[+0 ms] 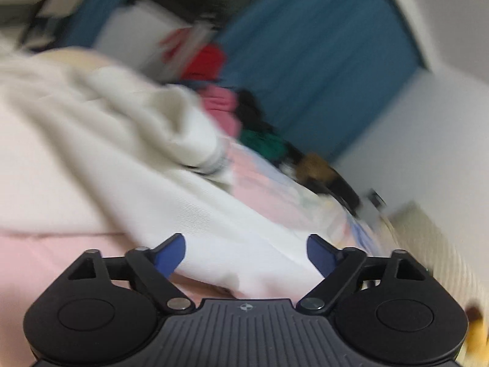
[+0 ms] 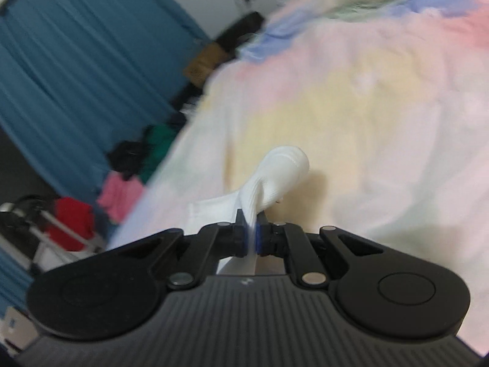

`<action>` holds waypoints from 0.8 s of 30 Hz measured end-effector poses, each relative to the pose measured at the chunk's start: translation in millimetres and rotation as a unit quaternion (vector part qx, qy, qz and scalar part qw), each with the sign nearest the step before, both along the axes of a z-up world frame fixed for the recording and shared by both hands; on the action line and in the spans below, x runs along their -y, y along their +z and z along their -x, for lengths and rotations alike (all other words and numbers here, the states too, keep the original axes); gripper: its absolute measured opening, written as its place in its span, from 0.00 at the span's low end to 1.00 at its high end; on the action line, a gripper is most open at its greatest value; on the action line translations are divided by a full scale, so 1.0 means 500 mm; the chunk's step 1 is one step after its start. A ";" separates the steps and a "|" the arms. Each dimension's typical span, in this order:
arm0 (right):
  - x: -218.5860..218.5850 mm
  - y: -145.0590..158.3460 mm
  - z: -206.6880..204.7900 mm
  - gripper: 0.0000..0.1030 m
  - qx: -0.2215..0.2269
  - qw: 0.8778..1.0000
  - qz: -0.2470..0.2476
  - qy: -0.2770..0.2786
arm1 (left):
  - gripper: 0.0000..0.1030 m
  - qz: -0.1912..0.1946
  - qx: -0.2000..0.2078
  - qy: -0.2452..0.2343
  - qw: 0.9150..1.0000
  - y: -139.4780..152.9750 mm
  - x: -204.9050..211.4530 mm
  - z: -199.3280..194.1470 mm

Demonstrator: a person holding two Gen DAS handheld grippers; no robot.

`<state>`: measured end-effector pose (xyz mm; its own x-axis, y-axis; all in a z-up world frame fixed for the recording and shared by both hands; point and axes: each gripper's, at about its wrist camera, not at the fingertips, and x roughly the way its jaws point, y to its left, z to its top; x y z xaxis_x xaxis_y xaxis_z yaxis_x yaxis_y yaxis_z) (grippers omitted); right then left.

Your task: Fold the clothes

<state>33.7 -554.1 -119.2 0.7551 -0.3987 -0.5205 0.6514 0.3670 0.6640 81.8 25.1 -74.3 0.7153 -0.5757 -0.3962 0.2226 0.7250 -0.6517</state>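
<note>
A white garment point(image 1: 159, 165) lies crumpled across the pastel bedspread point(image 1: 269, 189) in the left wrist view. My left gripper point(image 1: 246, 252) is open just above its near edge, its blue pads point(image 1: 171, 255) spread wide with white cloth between them. In the right wrist view my right gripper point(image 2: 251, 238) is shut on a bunched fold of the white garment point(image 2: 275, 177), lifted above the pastel bedspread point(image 2: 382, 107). Both views are motion-blurred.
A pile of pink point(image 1: 221, 107), red, green and black clothes point(image 2: 131, 156) lies at the bed's far edge. A blue curtain point(image 1: 321, 61) and a white wall point(image 1: 428, 140) stand behind. A brown and black object point(image 2: 211, 58) sits near the wall.
</note>
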 end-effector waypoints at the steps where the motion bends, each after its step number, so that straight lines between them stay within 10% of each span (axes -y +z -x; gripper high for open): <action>1: 0.006 -0.004 0.015 0.08 -0.005 1.000 0.001 -0.013 | 0.88 0.008 -0.027 0.028 0.999 -0.006 -0.024 -0.006; 4: 0.018 -0.041 0.038 0.08 0.007 0.998 -0.052 -0.028 | 0.88 0.048 -0.130 0.127 0.982 -0.049 -0.108 -0.029; 7: 0.002 -0.057 0.028 0.08 0.003 0.997 -0.067 -0.029 | 0.88 0.129 -0.200 0.219 0.946 -0.110 -0.192 -0.025; 14: -0.011 -0.014 -0.049 0.08 -0.006 1.000 -0.027 -0.013 | 0.80 0.264 -0.205 0.332 0.882 -0.186 -0.280 -0.039; 18: 0.000 -0.009 -0.060 0.08 -0.004 1.000 -0.023 -0.015 | 0.31 0.253 -0.204 0.353 0.877 -0.181 -0.319 -0.036; 24: 0.001 -0.017 -0.065 0.08 -0.003 0.999 -0.028 -0.028 | 0.10 0.214 -0.185 0.346 0.895 -0.111 -0.376 0.001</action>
